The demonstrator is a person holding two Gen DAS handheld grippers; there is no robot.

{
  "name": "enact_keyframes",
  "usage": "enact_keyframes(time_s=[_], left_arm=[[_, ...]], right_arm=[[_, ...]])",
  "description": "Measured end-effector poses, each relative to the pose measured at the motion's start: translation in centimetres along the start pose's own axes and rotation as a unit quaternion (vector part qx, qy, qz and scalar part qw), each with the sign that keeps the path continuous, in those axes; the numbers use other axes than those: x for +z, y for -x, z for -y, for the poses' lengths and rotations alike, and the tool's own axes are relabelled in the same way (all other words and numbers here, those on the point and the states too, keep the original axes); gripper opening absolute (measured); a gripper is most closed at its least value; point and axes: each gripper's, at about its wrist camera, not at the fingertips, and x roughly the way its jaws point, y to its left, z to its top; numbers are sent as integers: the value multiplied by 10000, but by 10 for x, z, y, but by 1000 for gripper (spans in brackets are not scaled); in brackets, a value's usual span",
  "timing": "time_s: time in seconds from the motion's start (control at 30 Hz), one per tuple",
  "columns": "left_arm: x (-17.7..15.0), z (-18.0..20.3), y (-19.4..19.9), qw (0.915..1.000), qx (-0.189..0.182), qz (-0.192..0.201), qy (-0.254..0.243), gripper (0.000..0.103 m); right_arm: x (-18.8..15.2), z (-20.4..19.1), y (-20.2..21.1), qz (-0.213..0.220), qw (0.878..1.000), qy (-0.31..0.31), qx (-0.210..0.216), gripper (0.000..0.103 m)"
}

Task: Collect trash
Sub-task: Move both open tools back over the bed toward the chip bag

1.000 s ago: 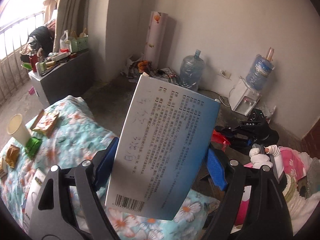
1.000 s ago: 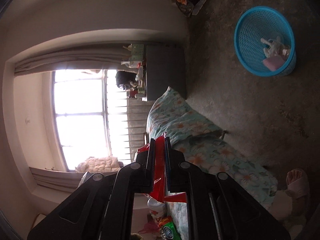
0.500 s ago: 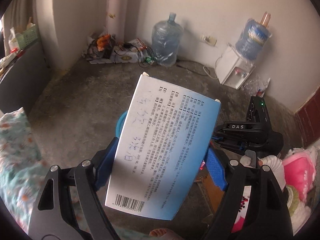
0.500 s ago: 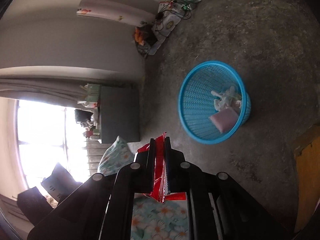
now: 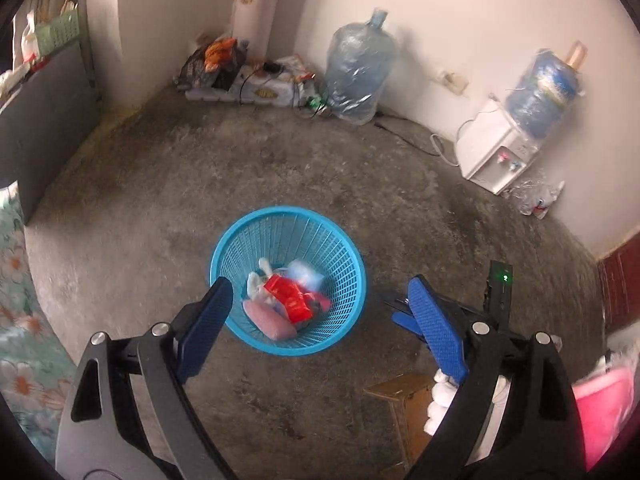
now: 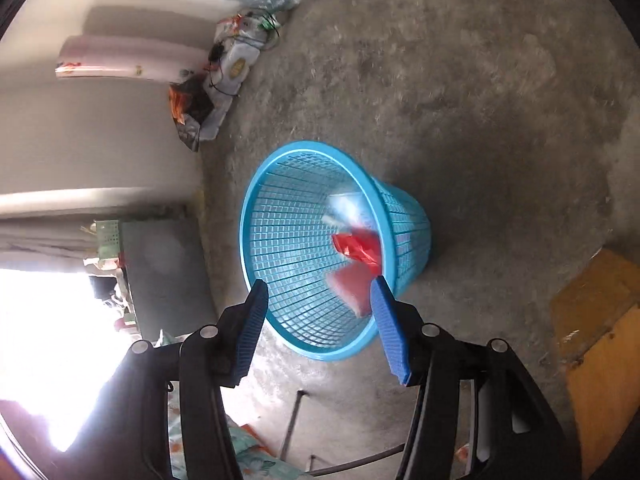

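Both our grippers have let go since half a second ago: the printed box that filled the left view is gone from between the pads, and the red wrapper (image 5: 289,297) we pinched on the right now lies inside the blue basket (image 5: 244,240). Our left gripper (image 5: 320,312) hangs above the basket with its jaws spread wide and nothing between them; its blue pads (image 5: 204,328) frame the basket's near rim. Our right gripper (image 6: 318,308) is likewise spread and bare, pointing into the basket's mouth from one side. In the right view the wrapper (image 6: 358,249) sits low against the mesh wall of the basket (image 6: 272,216), blurred. Beside the wrapper we see a pink pad (image 5: 269,321) and some white scraps (image 5: 258,280); a pale bluish shape behind them is too smeared for us to tell whether it is the box. The basket stands upright on the bare concrete floor (image 5: 160,184). Well apart from it, against the far wall, stand a large water bottle (image 5: 358,68) and a white water dispenser (image 5: 496,148). A wooden stool (image 5: 400,400) sits near our right-hand pad, and a flowered cloth (image 5: 16,320) shows at the left edge
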Motion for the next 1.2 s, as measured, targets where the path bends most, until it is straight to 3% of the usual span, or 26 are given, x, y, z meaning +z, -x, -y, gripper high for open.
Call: enact_keyframes(time_s=[0.17,0.33,0.37,0.53,0.67,0.83,0.97,1.03,1.2], left_arm=[[-9,3,65,9985,-209,417,-270,85],[-29,2,156,9954,-218,783,-508,85],[-36,-1,179,9944,-196,906,-510,85],[-74,-19,281,9884,8,1488,-307,85],[-123,-40,365,9771,249,2113,-95,85],[-186,-58,437,9655,860,2459,33,85],[-244,-79,483,9545,1292,2647,465,85],[-270,-90,504,9471,1463,2757,744,85],[-338,-114,548,9222,2052,2972,1385,85]], right_arm=[[-31,-13,44,399,9984,386,126,52],[-85,-73,100,738,9849,1555,176,53],[-97,-85,111,791,9803,1797,193,57],[-164,-151,165,1066,9411,3191,333,73],[-219,-183,199,1335,9042,4027,506,89],[-281,-212,219,1454,8621,4818,595,95],[-334,-226,237,1660,8269,5315,785,96],[-352,-232,246,1509,8172,5477,971,96],[-387,-238,253,475,8131,5577,1597,96]])
